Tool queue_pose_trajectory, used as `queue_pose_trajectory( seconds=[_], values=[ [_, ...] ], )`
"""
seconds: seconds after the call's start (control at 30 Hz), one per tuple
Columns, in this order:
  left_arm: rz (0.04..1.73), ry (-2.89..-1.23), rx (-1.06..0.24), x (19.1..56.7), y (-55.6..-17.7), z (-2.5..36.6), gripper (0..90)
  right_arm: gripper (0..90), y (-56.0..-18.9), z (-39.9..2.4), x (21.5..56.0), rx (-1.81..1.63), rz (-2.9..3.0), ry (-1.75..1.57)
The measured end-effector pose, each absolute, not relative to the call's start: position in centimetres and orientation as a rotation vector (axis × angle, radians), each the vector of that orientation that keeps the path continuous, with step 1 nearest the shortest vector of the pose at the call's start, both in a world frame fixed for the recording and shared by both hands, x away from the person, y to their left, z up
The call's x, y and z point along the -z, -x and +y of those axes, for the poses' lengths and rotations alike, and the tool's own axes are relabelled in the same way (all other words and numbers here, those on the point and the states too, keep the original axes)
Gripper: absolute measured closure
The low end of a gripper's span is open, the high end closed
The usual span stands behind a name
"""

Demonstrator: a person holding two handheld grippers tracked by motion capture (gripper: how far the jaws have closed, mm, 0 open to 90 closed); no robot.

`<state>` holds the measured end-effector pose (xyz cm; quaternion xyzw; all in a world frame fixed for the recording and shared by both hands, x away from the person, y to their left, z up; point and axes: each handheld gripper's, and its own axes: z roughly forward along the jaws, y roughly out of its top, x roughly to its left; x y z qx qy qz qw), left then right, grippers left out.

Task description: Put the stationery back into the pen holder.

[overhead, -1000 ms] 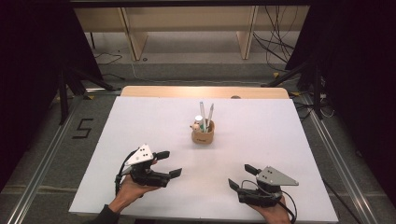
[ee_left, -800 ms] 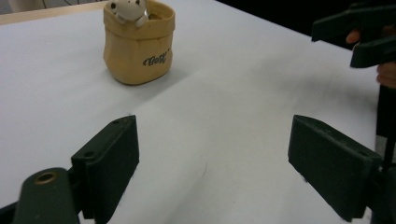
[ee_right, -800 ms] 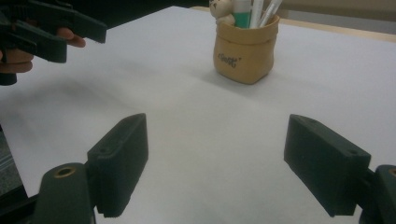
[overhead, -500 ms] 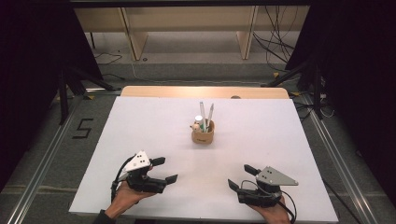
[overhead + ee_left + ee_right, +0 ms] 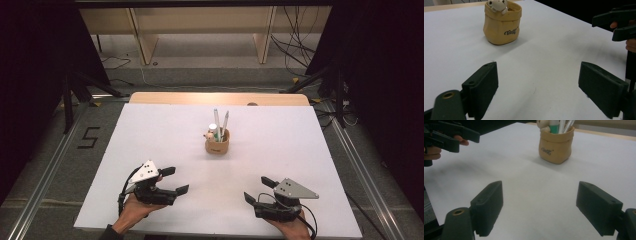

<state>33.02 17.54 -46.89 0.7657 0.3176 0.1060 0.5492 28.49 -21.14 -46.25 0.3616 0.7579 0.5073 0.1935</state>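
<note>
A tan pouch-shaped pen holder (image 5: 217, 143) stands near the middle of the white table (image 5: 300, 145), with a few pens and a small bear figure in it. The same pen holder (image 5: 502, 22) appears ahead in the left gripper view, and the pen holder (image 5: 556, 143) in the right gripper view. My left gripper (image 5: 176, 180) rests low at the front left, open and holding nothing. At the front right my right gripper (image 5: 257, 190) is also open and holds nothing. Both lie well short of the holder.
A wooden board (image 5: 220, 98) borders the table's far edge. Wooden furniture legs (image 5: 145, 42) and loose cables (image 5: 300, 30) lie on the floor beyond. Dark stands (image 5: 70, 85) flank both sides. A floor mark "5" (image 5: 89, 137) sits at the left.
My left gripper has drawn back toward the table's front edge and a little left. The right gripper has stayed nearly still.
</note>
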Motion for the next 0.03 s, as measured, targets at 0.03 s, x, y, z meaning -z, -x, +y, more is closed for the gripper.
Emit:
queue_pose_trajectory(
  seconds=[0.03],
  values=[
    [0.750, -1.816, -0.252, 46.90, -33.04, 17.54, 15.9, 22.5, -28.49, -21.14, 46.26, -1.423, 2.126, -1.015]
  ],
)
